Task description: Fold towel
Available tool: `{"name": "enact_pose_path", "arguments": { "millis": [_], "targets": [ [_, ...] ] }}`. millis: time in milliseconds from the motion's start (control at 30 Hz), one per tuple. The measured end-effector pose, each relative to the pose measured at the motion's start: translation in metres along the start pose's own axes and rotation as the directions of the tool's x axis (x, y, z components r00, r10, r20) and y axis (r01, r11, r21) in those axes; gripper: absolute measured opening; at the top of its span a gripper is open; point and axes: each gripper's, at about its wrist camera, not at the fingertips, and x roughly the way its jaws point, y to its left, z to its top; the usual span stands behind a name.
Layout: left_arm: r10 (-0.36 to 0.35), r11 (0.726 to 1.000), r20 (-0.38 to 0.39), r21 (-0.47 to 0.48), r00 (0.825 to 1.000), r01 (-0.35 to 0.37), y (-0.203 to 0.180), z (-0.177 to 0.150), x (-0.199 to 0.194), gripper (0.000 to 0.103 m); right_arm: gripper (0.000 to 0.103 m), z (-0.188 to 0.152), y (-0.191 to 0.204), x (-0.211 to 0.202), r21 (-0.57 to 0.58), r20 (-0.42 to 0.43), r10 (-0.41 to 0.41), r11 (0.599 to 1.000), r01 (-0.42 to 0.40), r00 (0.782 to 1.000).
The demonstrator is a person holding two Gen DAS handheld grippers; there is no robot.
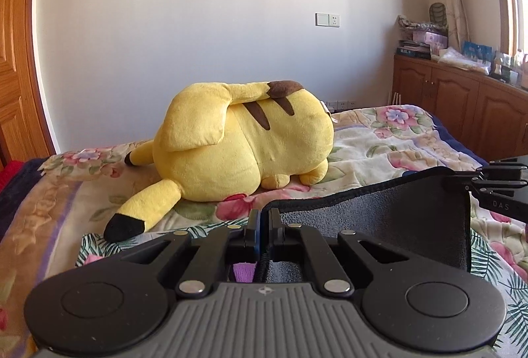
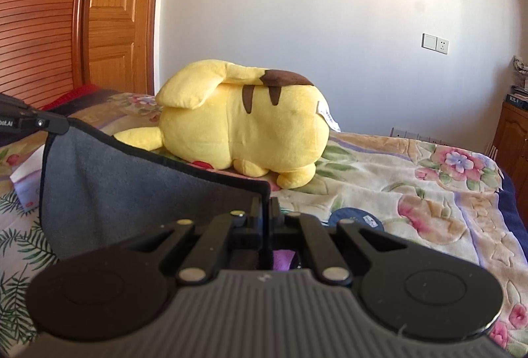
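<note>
**On the bed, both grippers pinch a grey towel held up by its corners**

Across the whole scene runs a bed (image 1: pixel 396 140) covered by a cream blanket with pink flowers and green leaves, set against a white wall (image 1: pixel 198 28). A wooden door (image 2: pixel 112 11) stands at the far left, and a wooden cabinet (image 1: pixel 455 94) stacked with boxes and bags lines the far right under a curtained window.

Far on the blanket lies a large yellow plush toy (image 1: pixel 244 140) on its side, brown stripes on its back, black-tipped ears stretched toward the near left.

Nearer than the toy, a dark grey towel (image 1: pixel 379 226) with a black stitched hem is lifted off the blanket and stretched between the two tools. Its top edge sags slightly between them and its body hangs down to the blanket.

From the left wrist view, the left gripper (image 1: pixel 264 222) is clenched on the towel's left top corner, the hem running up between its two fingers. The right gripper (image 1: pixel 495 179) enters at the right edge of that view, clamped on the other corner.

From the right wrist view, the right gripper (image 2: pixel 265 212) is closed on its corner of the towel (image 2: pixel 132 193), while the left gripper (image 2: pixel 49 123) grips the far left corner.

A white switch and socket plate (image 1: pixel 327 19) sits on the wall.
</note>
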Motion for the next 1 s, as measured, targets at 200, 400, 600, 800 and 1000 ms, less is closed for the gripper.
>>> {"name": "enact_pose_path", "arguments": {
  "millis": [200, 400, 600, 800, 1000],
  "targets": [
    [0.015, 1.000, -0.005, 0.016, 1.000, -0.015, 0.003, 0.003, 0.022, 0.000, 0.004, -0.003, -0.005, 0.016, -0.019, -0.004, -0.027, 0.999, 0.027, 1.000],
    [0.034, 0.999, -0.033, 0.000, 0.999, -0.034, 0.007, -0.007, 0.054, 0.000, 0.004, -0.016, -0.007, 0.042, -0.028, -0.033, -0.044, 0.999, 0.044, 0.998],
    [0.051, 0.999, -0.069, -0.008, 0.996, -0.051, 0.010, -0.024, 0.085, 0.000, 0.004, -0.034, -0.005, 0.065, -0.051, -0.071, -0.053, 0.997, 0.050, 0.996],
    [0.072, 0.997, -0.102, 0.029, 0.992, -0.069, 0.007, -0.040, 0.102, 0.000, 0.004, -0.048, -0.005, 0.080, -0.052, -0.109, -0.054, 0.997, 0.049, 0.993],
    [0.084, 0.995, -0.123, 0.071, 0.989, -0.075, 0.002, -0.043, 0.105, 0.000, 0.013, -0.051, -0.004, 0.078, -0.044, -0.113, -0.053, 0.998, 0.049, 0.992]
  ]
}}
